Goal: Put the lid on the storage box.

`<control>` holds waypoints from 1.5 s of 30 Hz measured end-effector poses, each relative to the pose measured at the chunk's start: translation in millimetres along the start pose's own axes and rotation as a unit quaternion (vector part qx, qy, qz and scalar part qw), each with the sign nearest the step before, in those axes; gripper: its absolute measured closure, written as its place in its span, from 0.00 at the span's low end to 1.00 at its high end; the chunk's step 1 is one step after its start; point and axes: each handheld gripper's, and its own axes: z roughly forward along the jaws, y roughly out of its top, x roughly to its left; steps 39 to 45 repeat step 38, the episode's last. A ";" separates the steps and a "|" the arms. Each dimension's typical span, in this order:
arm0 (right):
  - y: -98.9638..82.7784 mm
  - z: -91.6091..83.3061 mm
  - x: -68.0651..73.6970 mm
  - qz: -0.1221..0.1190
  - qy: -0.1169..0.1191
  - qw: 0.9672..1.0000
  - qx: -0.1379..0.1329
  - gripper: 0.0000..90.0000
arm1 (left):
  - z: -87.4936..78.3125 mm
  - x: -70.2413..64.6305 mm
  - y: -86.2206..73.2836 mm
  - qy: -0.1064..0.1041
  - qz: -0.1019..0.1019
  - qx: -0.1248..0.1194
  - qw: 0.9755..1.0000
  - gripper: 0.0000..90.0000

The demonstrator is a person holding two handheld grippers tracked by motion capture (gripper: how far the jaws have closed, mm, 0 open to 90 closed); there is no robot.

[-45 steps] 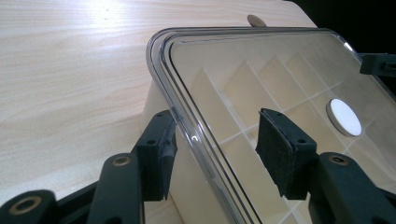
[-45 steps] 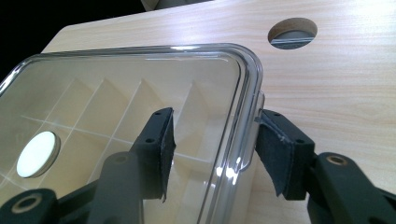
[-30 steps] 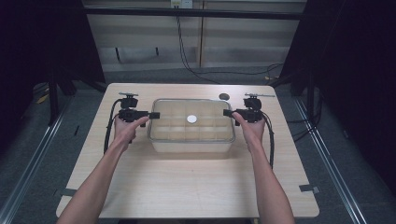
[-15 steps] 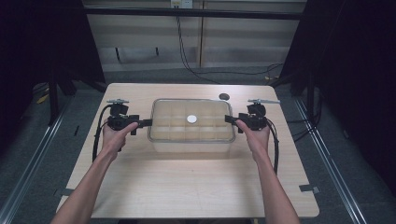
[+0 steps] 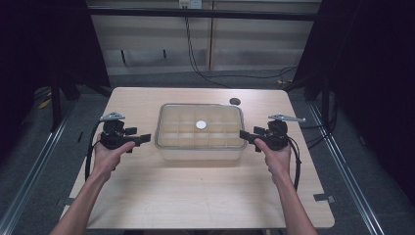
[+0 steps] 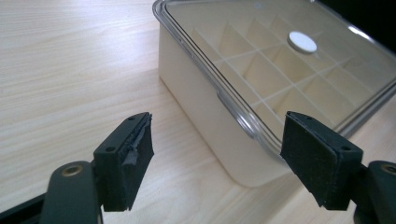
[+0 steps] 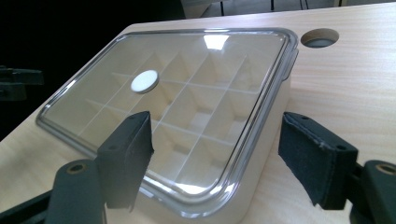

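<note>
From above, a clear-lidded box [image 5: 200,131] sits mid-desk [image 5: 195,196], a white disc [image 5: 201,125] on its lid. The left hand-held gripper [image 5: 142,139] hangs just off its left end, the right hand-held gripper [image 5: 243,134] at its right end.

Left gripper view: jaws spread, nothing between them, box corner [image 6: 243,126] ahead.

Right gripper view: jaws released wide, straddling the lid's near edge [image 7: 224,172]. I can read no writing anywhere.
</note>
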 end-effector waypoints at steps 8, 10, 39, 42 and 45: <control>-13.7 -25.5 12.8 -0.022 0.000 1.000 -0.011 0.31 | -11.8 -12.1 -16.3 -0.004 0.027 0.024 0.999 0.28; -19.0 -31.8 14.3 -0.027 -0.006 0.999 -0.015 0.31 | -16.1 -12.7 -24.7 0.002 0.029 0.028 0.999 0.28; -107.1 -77.7 23.2 -0.013 0.008 1.000 0.005 0.27 | -51.0 -55.7 -111.3 -0.041 0.028 0.060 0.997 0.30; -107.1 -77.7 23.2 -0.013 0.008 1.000 0.005 0.27 | -51.0 -55.7 -111.3 -0.041 0.028 0.060 0.997 0.30; -107.1 -77.7 23.2 -0.013 0.008 1.000 0.005 0.27 | -51.0 -55.7 -111.3 -0.041 0.028 0.060 0.997 0.30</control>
